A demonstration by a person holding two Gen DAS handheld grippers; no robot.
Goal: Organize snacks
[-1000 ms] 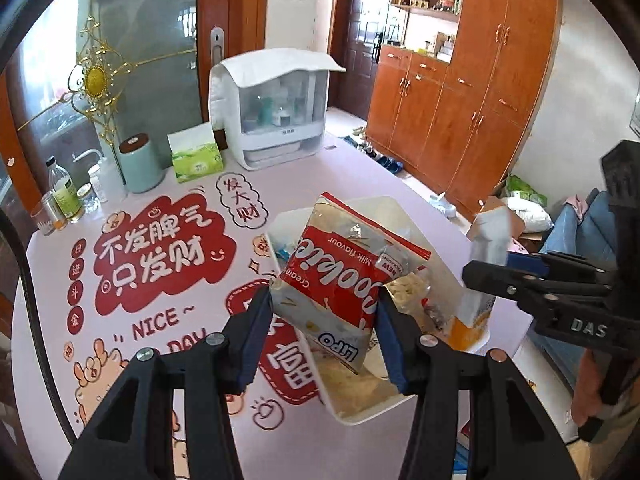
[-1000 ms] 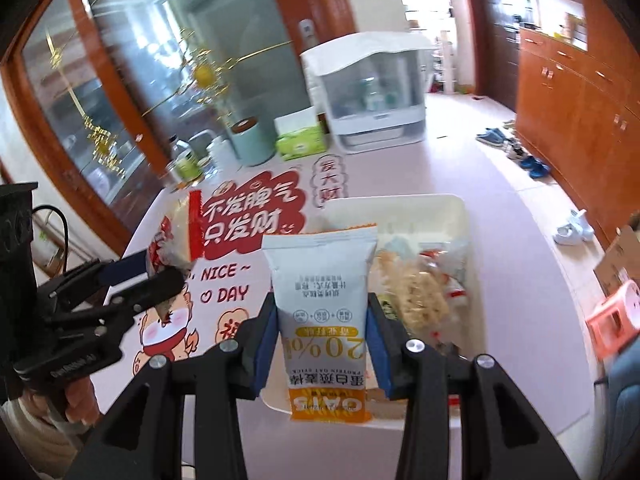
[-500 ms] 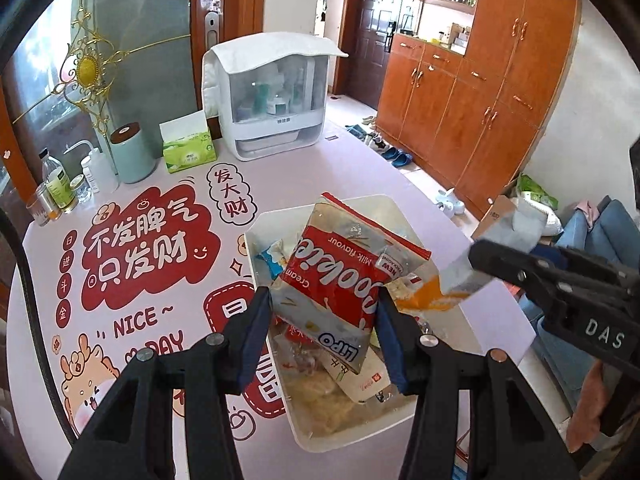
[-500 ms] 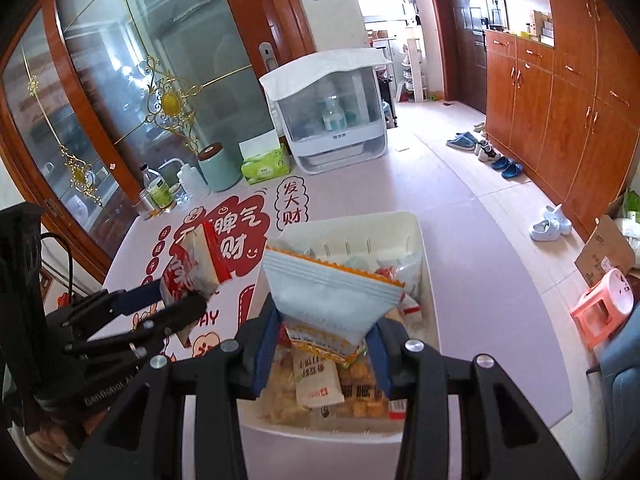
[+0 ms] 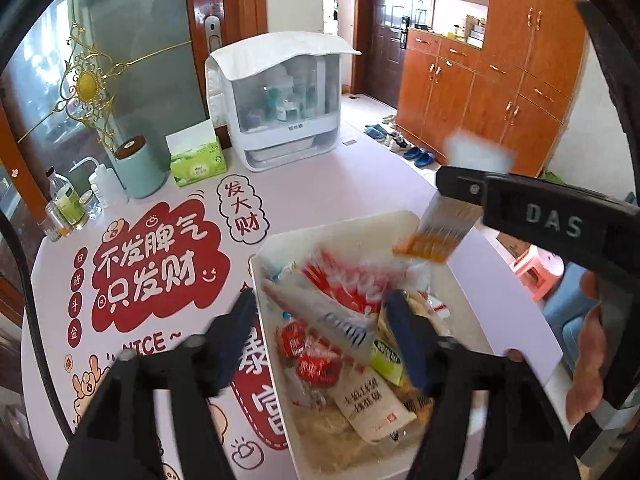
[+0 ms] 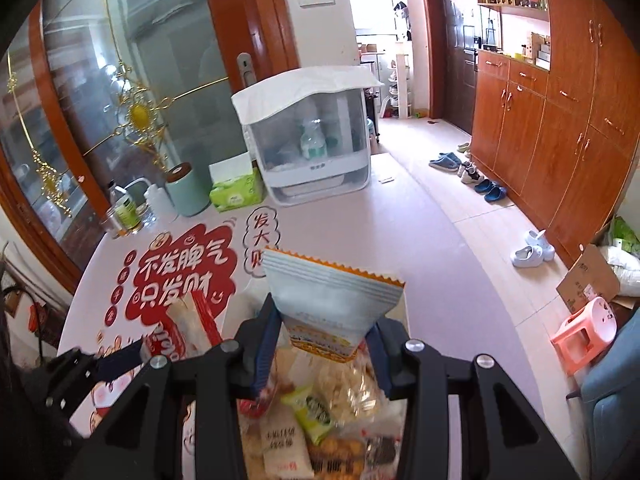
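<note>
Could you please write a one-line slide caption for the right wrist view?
Right tongs grip a white, orange-edged snack bag above the snack-filled white bin.

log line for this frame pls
left gripper: just opened, cookie bag dropping into tray | right gripper: shut on oat pouch above tray

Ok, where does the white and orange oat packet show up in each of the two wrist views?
Left wrist view: oat packet at right of centre, blurred, clamped in the right hand-held gripper above the white bin.
Right wrist view: oat packet at centre, between that hand-held gripper's pads.
Shared landmark: the white cabinet at the table's far end.
</note>
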